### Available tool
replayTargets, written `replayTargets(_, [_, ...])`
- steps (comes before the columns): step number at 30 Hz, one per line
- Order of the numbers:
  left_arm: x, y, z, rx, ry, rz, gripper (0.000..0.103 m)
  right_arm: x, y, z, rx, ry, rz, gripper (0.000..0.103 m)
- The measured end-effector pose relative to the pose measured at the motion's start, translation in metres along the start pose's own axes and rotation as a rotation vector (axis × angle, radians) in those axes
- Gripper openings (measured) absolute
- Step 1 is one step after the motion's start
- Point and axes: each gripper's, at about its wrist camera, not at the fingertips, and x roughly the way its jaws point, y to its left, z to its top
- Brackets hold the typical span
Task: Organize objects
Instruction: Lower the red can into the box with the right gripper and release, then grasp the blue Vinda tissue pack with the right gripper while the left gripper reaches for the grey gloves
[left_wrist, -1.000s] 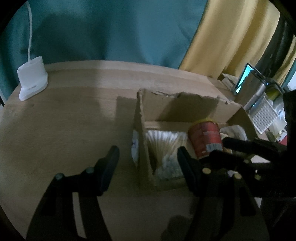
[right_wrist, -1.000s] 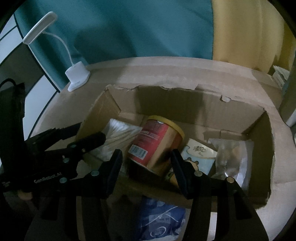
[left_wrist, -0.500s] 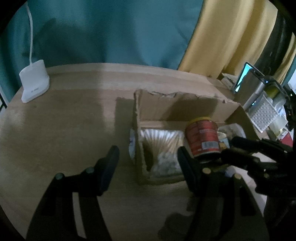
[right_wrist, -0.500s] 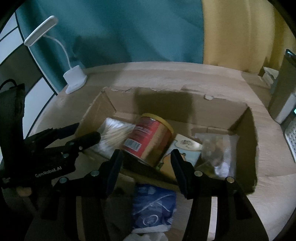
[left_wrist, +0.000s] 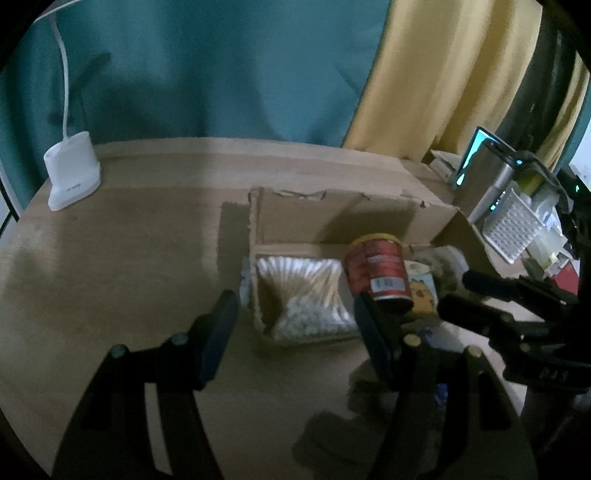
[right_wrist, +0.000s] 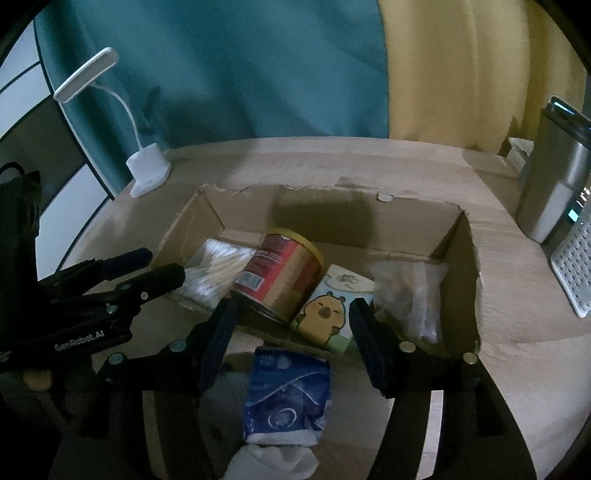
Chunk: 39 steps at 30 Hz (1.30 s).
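An open cardboard box (right_wrist: 332, 206) sits on the wooden table. Inside lie a pack of cotton swabs (right_wrist: 218, 266), a tilted red can (right_wrist: 280, 273), a capybara-print pack (right_wrist: 328, 310) and a clear bag (right_wrist: 410, 295). A blue tissue pack (right_wrist: 286, 395) lies on the table in front of the box. My right gripper (right_wrist: 293, 314) hovers over the box's near edge. Its jaws are opening and the pads touch nothing. My left gripper (left_wrist: 295, 306) stands open at the box's left end (left_wrist: 314, 218), above the swabs (left_wrist: 306, 291) and beside the can (left_wrist: 380, 269).
A white desk lamp (right_wrist: 147, 170) stands at the table's back left. A metal canister (right_wrist: 554, 184) and a white perforated basket (right_wrist: 576, 266) stand at the right. Teal and yellow curtains hang behind. Bare tabletop stretches left of the box.
Both grippers have drawn back from the box, which now looks smaller and farther. The right jaws have widened a little. More of the blue pack shows beneath them.
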Motion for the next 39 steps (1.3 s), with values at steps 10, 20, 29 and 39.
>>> replayTargets(10, [-0.013, -0.012, -0.004, 0.018, -0.018, -0.007, 0.067, -0.015, -0.003, -0.009, 0.014, -0.023, -0.009, 0.067])
replayTargets(20, [-0.022, -0.025, -0.011, 0.037, -0.026, -0.018, 0.067, -0.029, -0.011, -0.019, 0.031, -0.042, -0.013, 0.067])
replayTargets(29, [-0.027, -0.033, -0.018, 0.049, -0.021, -0.023, 0.067, -0.036, -0.016, -0.030, 0.041, -0.043, -0.013, 0.067])
replayTargets(39, [-0.027, -0.036, -0.030, 0.052, -0.004, -0.023, 0.067, -0.034, -0.018, -0.041, 0.045, -0.033, -0.012, 0.067])
